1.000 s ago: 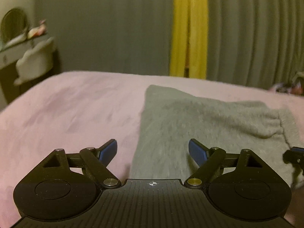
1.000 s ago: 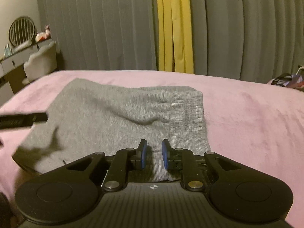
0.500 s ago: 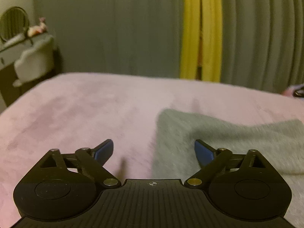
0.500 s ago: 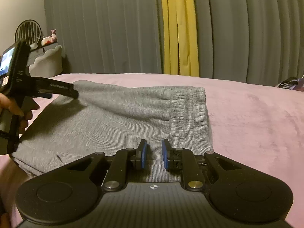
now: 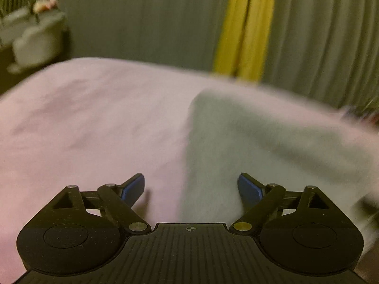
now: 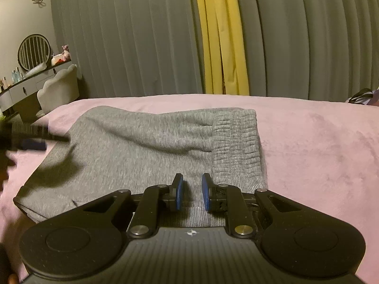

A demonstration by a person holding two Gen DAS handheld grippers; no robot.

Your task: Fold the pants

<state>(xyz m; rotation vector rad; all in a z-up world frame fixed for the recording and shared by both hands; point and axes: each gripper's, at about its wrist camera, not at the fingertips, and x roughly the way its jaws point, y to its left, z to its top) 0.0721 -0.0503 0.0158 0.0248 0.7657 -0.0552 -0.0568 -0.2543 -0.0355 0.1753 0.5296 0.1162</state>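
Grey pants [image 6: 142,156] lie folded flat on a pink bed [image 6: 319,146], waistband to the right. The left gripper [image 5: 190,187], jaws wide apart and just narrowing with nothing gripped, straddles the pants' left edge. The right gripper [image 6: 191,195], jaws nearly together, sits over the near hem; whether it pinches cloth is unclear. Best to catch every layer before lifting. Grey curtains [image 6: 118,35] with 1 yellow strip [image 6: 222,35] hang behind.
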